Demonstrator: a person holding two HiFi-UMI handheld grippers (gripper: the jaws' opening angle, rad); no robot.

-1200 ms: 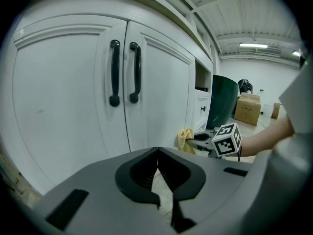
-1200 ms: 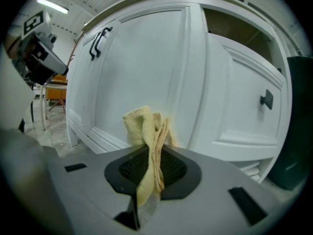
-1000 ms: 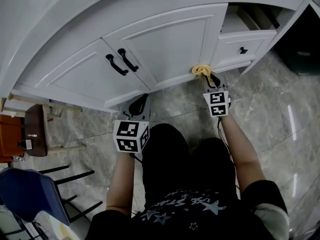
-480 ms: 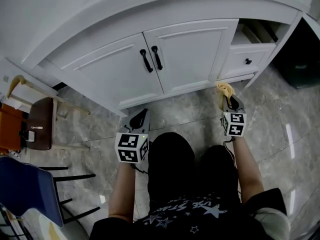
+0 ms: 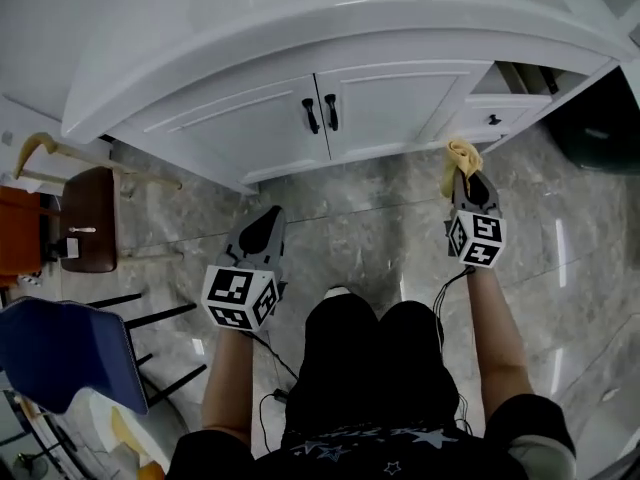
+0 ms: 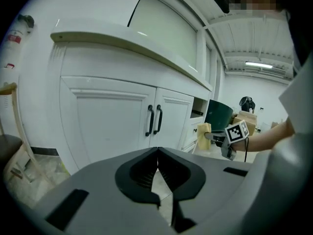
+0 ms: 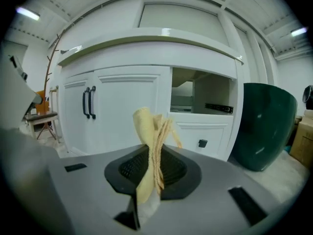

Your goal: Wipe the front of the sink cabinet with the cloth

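The white sink cabinet has two doors with black handles and a small drawer at its right. My right gripper is shut on a yellow cloth, held off the cabinet front near the drawer. In the right gripper view the cloth stands up bunched between the jaws, with the cabinet ahead. My left gripper hangs over the floor in front of the left door, shut and holding nothing. The left gripper view shows its jaws closed and the door handles beyond.
A dark green bin stands right of the cabinet. A brown stool, an orange object and a blue chair are at the left. Above the drawer is an open shelf. The floor is grey marble tile.
Both grippers have drawn back from the cabinet. The right gripper with the cloth went from the bottom edge of the right door out to the right, off the cabinet.
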